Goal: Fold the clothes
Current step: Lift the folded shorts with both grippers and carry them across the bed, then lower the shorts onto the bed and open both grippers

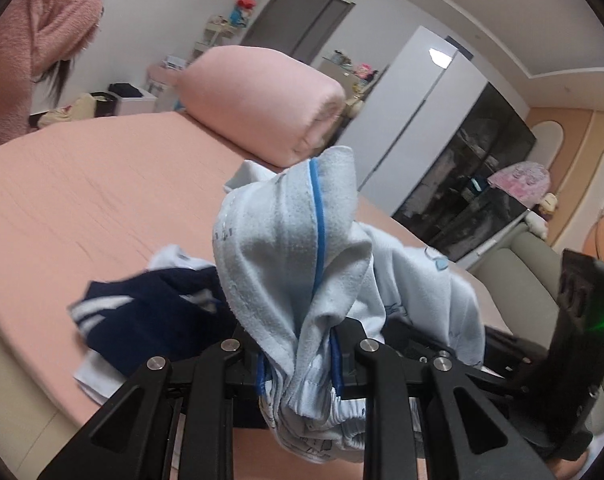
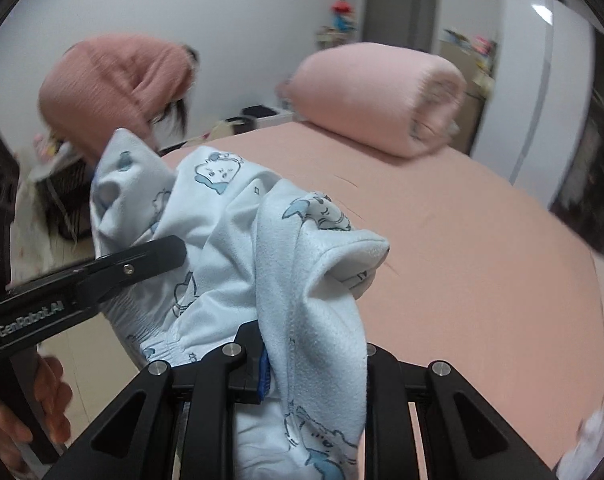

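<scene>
A light blue pyjama garment (image 1: 293, 240) with cartoon prints hangs bunched above the pink bed (image 1: 101, 200). My left gripper (image 1: 302, 348) is shut on its elastic waistband, and folds of cloth stand up over the jaws. In the right wrist view the same garment (image 2: 237, 216) is clamped in my right gripper (image 2: 308, 360), also shut on it. One finger (image 2: 141, 264) of the left gripper presses into the cloth at the left, with a hand (image 2: 41, 400) on its handle. The right gripper's black body (image 1: 578, 320) shows at the right edge of the left wrist view.
A navy garment (image 1: 141, 312) with white stripes lies on the bed near its edge. A rolled pink blanket (image 1: 261, 100) sits at the far end. A person in a pink fleece top (image 2: 113, 88) bends over beside the bed. White and dark wardrobes (image 1: 422, 112) stand to the right.
</scene>
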A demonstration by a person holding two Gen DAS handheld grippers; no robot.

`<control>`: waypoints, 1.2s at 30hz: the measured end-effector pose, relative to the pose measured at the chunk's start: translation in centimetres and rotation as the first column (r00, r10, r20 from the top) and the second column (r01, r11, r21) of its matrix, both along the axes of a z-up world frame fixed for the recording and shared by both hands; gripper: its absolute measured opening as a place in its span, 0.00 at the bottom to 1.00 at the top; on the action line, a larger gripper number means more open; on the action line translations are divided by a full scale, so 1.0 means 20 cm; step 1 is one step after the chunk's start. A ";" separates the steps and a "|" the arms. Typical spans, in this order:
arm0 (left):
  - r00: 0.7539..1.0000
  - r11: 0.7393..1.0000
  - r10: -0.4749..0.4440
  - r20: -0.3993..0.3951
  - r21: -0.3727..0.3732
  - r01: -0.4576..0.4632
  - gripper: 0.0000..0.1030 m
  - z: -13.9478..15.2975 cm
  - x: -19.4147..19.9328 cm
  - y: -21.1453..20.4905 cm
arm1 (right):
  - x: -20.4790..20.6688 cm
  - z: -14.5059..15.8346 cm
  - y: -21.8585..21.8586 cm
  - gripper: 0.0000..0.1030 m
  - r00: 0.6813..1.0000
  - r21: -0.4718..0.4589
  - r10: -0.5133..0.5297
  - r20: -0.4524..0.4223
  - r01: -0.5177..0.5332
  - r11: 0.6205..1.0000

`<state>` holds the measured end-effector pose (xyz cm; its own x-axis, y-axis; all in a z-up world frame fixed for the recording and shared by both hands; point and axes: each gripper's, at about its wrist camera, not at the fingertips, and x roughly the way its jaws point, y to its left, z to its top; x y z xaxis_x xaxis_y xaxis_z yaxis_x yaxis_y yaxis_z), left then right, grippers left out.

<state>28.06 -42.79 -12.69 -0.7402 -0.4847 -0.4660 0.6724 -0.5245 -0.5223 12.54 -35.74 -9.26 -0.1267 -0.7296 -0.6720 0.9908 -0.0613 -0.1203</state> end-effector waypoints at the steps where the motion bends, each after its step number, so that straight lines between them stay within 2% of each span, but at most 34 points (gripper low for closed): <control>1: 1.000 1.000 0.010 0.006 0.002 -0.010 0.20 0.00 0.02 -0.02 | 0.04 0.00 -0.03 0.19 0.999 -0.001 0.031 -0.028 -0.031 1.000; 4: 0.998 0.999 0.046 0.032 -0.011 -0.045 0.20 0.00 0.08 -0.07 | 0.17 0.00 -0.09 0.19 0.985 0.016 0.117 -0.124 -0.116 0.993; 6: 0.998 0.998 0.057 0.041 -0.014 -0.056 0.20 0.00 0.10 -0.10 | 0.24 -0.02 -0.10 0.19 0.980 0.041 0.143 -0.139 -0.138 0.990; 12: 0.994 0.996 0.080 0.080 0.020 -0.082 0.20 -0.06 0.13 -0.22 | 0.26 -0.08 -0.25 0.19 0.993 0.062 0.105 -0.057 -0.101 0.993; 14: 0.990 0.995 0.089 0.109 0.040 -0.094 0.20 -0.10 0.13 -0.27 | 0.24 -0.12 -0.31 0.19 0.997 0.097 0.078 0.005 -0.078 0.992; 17: 0.992 0.990 0.086 0.089 0.102 -0.095 0.20 -0.17 0.16 -0.32 | 0.21 -0.19 -0.36 0.19 0.996 0.142 0.029 0.081 -0.041 0.989; 21: 0.995 0.981 0.089 0.052 0.169 -0.097 0.20 -0.25 0.18 -0.37 | 0.18 -0.24 -0.39 0.19 0.996 0.159 0.012 0.092 -0.026 0.987; 26: 0.989 0.973 0.117 0.095 0.187 -0.133 0.20 -0.33 0.20 -0.38 | 0.13 -0.30 -0.46 0.20 0.990 0.214 0.060 0.127 -0.086 0.973; 29: 0.987 0.973 0.112 0.116 0.191 -0.133 0.20 -0.37 0.20 -0.37 | 0.12 -0.34 -0.46 0.35 0.993 0.225 0.085 0.084 -0.102 0.969; 31: 0.988 0.973 0.104 0.114 0.196 -0.125 0.20 -0.38 0.20 -0.37 | 0.13 -0.36 -0.45 0.54 0.994 0.220 0.106 0.014 -0.107 0.970; 35: 0.991 0.969 0.087 0.106 0.220 -0.109 0.24 -0.39 0.22 -0.37 | 0.13 -0.36 -0.41 0.67 0.981 0.209 0.156 -0.119 -0.129 0.969; 36: 0.991 0.968 0.083 0.105 0.226 -0.105 0.30 -0.39 0.23 -0.37 | 0.12 -0.35 -0.41 0.70 0.979 0.212 0.157 -0.128 -0.128 0.969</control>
<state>32.59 -50.11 -20.57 -0.6436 -0.4213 -0.6390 0.7650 -0.3291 -0.5536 14.91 -43.86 -16.32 -0.1365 -0.5984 -0.7895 0.9591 0.1195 -0.2565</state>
